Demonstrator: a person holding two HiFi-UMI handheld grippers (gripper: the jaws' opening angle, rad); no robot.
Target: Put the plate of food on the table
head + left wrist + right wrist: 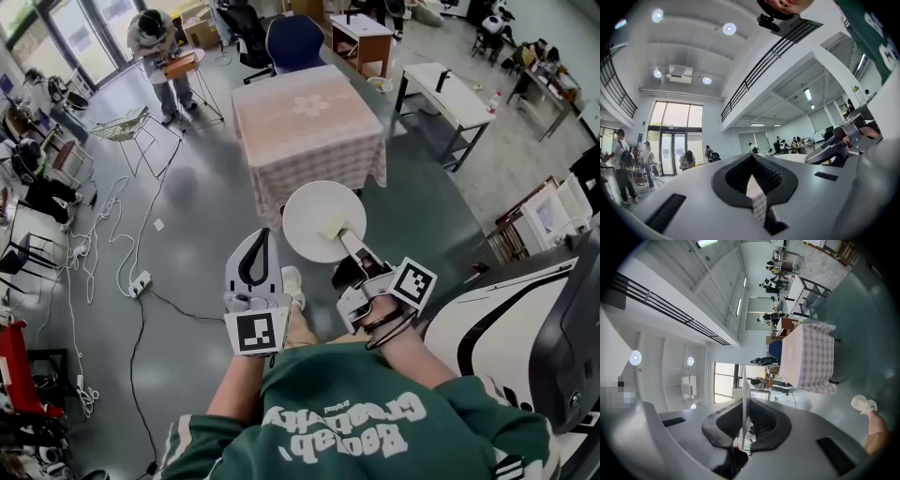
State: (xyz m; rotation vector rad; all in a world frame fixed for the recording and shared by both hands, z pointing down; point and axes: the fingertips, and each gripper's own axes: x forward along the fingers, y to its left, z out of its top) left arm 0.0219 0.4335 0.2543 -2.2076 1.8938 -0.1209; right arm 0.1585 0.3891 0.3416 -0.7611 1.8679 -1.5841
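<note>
Plate (319, 220) rim sits clamped in the right claw (349, 242), its two jaws pinched tight on the near edge. From that claw's own camera the plate shows edge-on, a thin white line running between the dark pads. It looks like a round white disc held out level in front of the person, in the air above the grey floor (197, 197). It is short of the table (309, 122) and not touching it. I can't make out any food on it from here.

The left claw (262, 236) hangs just beside it on the person's left. Its jaws are closed tip to tip with nothing between them, and it is clear of the plate.

Below the claws, one pale shoe (292, 281) shows on the floor, with the green sweatshirt (347, 412) nearer the camera.

The table stands straight ahead under a checked cloth, with a blue chair (293, 42) at its far side. White desks (450, 94) stand off to the right. Cables (103, 244) trail across the floor on the left, where a person (155, 37) bends over a stand.
</note>
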